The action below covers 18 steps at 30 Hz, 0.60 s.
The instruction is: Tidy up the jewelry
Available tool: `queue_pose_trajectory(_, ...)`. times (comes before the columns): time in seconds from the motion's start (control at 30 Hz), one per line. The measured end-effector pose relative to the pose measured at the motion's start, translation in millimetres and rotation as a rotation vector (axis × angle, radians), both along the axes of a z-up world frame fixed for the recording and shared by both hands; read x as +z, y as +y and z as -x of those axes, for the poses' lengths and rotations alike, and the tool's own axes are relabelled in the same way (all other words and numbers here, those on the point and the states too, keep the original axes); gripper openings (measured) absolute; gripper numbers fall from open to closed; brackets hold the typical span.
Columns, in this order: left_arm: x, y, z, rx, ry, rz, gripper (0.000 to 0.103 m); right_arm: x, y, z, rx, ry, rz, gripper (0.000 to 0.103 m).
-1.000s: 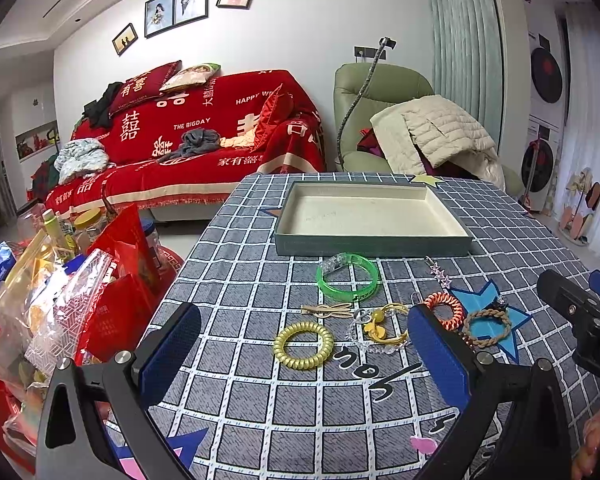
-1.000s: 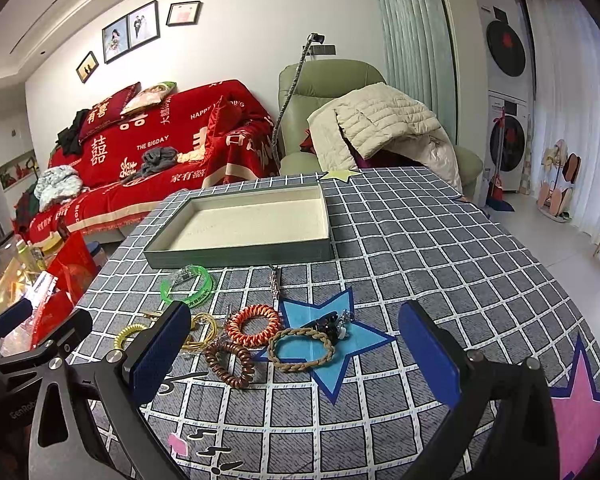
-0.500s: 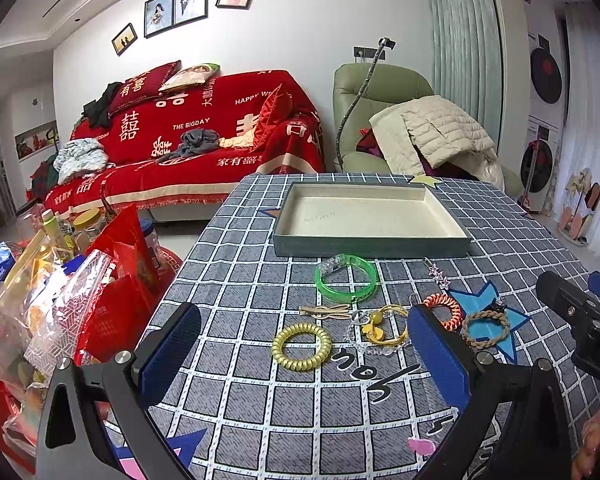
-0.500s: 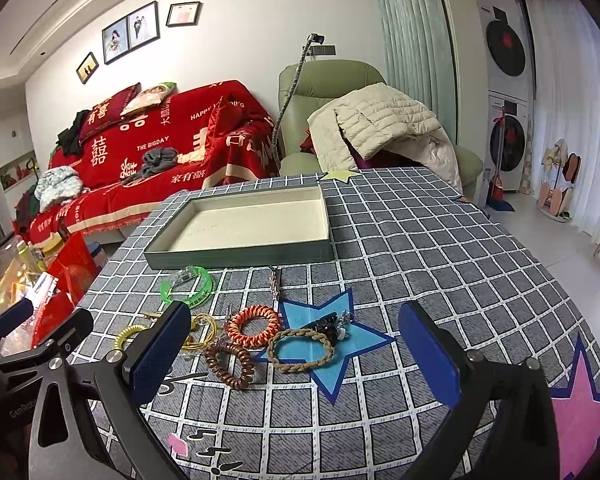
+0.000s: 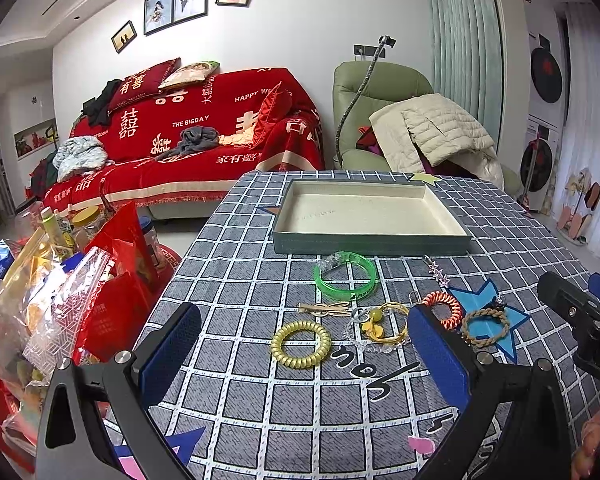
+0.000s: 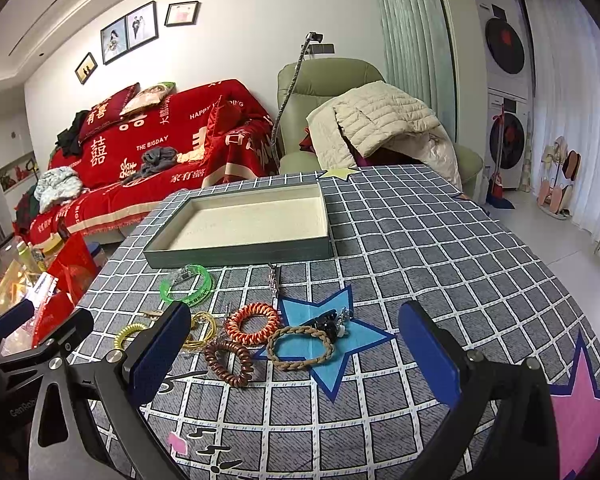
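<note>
So, you held the left claw [image 5: 306,358] and the right claw [image 6: 294,354] spread wide and empty above the table [image 6: 440,248]. The yellow coil tie [image 5: 301,343] sat between the left fingers, the braided band [image 6: 301,347] between the right. Both looked light and springy, best pinched across one side of the ring, with the empty tray [image 6: 244,254] well beyond them.
</note>
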<state>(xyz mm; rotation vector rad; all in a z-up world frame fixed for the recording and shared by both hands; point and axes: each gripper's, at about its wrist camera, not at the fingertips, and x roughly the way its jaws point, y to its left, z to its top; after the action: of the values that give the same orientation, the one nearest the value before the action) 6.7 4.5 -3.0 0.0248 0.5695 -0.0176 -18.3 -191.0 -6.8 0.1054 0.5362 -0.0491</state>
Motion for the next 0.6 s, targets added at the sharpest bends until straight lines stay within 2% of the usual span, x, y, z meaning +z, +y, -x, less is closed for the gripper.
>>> queue_pose_trajectory(0.6, -2.8, 1.4, 0.6, -0.004, 0.012, 0.007, 0.103, -3.1, -1.8, 0.8, -0.006, 0.013, -0.016, 0.103)
